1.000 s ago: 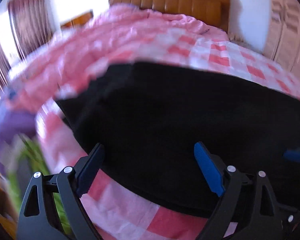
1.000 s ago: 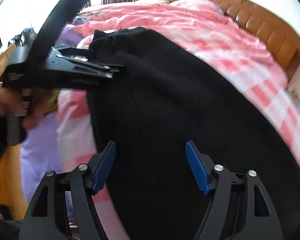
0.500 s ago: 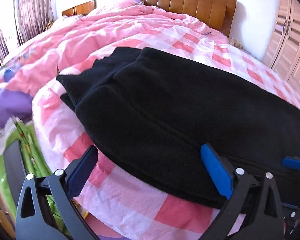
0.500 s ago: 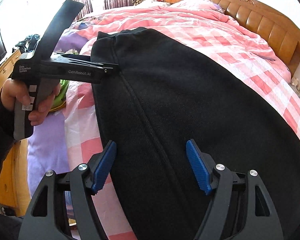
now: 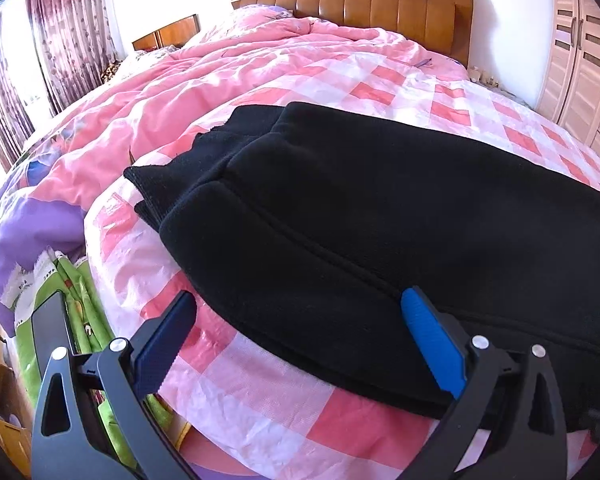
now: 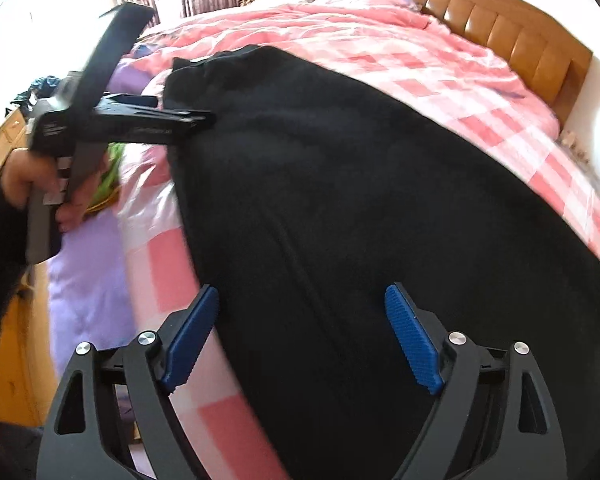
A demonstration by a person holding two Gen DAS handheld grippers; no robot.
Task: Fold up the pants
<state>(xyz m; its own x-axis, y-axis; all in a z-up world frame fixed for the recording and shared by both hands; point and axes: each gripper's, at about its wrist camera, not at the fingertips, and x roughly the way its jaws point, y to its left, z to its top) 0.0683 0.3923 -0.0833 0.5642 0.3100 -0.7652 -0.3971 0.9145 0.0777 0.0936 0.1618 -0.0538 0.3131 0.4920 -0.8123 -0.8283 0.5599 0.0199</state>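
Pink checked bed cover (image 5: 340,92) carries the black pants (image 5: 380,220), folded lengthwise along the near edge, wooden headboard (image 5: 360,8) behind. Left claw (image 5: 300,344) gapes widest, empty; right claw (image 6: 296,336), jaws just widening, hovers empty over pants. Pants' far end is cut off.

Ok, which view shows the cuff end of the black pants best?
The left wrist view: the layered cuff end of the black pants lies close and sharp on the pink checked quilt. The right wrist view shows it far off and blurred.
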